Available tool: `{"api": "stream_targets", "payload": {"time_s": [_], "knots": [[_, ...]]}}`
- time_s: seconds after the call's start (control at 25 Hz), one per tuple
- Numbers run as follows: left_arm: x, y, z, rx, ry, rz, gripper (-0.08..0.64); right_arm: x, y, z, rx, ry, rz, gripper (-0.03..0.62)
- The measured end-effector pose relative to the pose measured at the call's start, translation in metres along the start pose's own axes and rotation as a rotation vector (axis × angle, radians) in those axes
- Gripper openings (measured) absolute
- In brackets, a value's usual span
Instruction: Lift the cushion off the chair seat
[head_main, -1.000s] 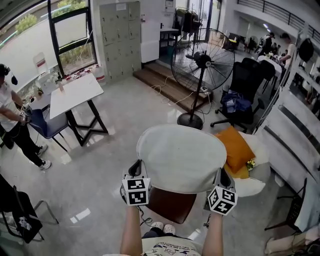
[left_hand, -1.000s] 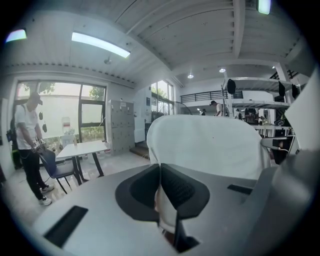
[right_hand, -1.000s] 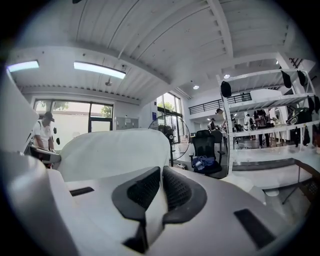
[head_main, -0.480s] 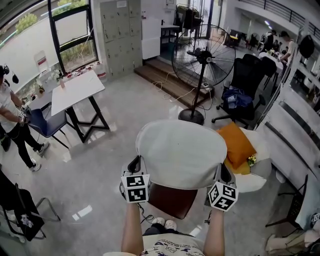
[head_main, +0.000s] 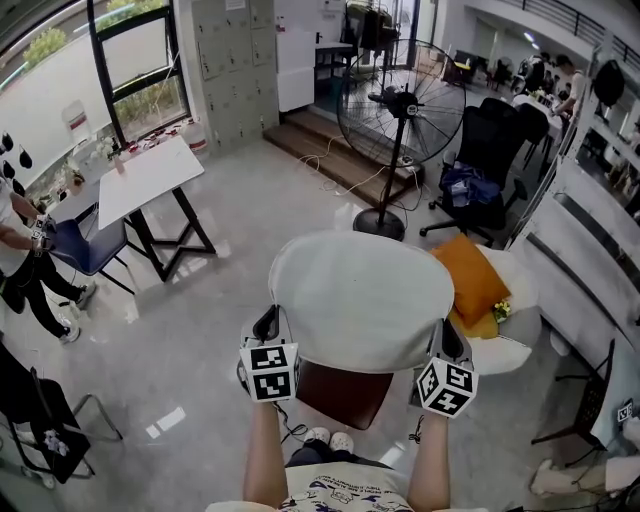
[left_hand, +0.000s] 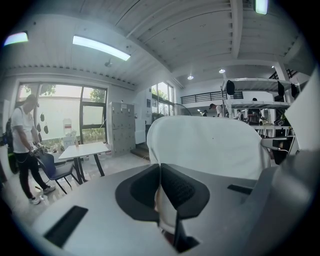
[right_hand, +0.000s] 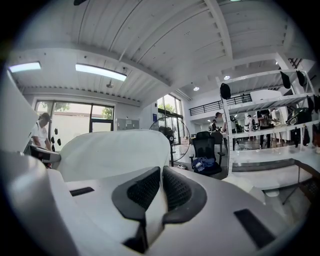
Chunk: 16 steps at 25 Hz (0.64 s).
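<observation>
A large off-white cushion (head_main: 355, 300) hangs in the air between both grippers, above a brown chair seat (head_main: 345, 395). My left gripper (head_main: 272, 330) is shut on the cushion's near-left edge, and the right gripper (head_main: 440, 345) is shut on its near-right edge. In the left gripper view the cushion (left_hand: 210, 145) rises beyond the gripper (left_hand: 161, 192), with a fold of fabric pinched between the dark pads. The right gripper view shows the cushion (right_hand: 115, 152) spreading left from the gripper (right_hand: 161, 190), its edge caught between the pads. The cushion hides most of the chair.
An orange cushion (head_main: 470, 285) lies on a white seat (head_main: 510, 365) at the right. A standing fan (head_main: 400, 120) and black office chair (head_main: 485, 170) are beyond. A white table (head_main: 145, 180), blue chair (head_main: 85, 245) and a person (head_main: 25, 265) stand at the left.
The cushion and both grippers have hardly shifted in the head view. The person at the left has stepped further toward the picture's left edge.
</observation>
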<state>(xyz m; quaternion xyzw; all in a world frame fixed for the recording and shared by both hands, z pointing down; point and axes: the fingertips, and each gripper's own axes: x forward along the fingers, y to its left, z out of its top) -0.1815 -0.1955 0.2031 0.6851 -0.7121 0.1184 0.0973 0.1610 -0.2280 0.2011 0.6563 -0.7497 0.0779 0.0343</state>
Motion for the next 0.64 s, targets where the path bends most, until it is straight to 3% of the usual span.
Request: {"api": "stream_targets", "payload": {"time_s": [0.64], "knots": [[0.003, -0.003, 0.006, -0.007, 0.009, -0.009, 0.025, 0.001, -0.002, 0.009, -0.006, 0.002, -0.005, 0.035]]}}
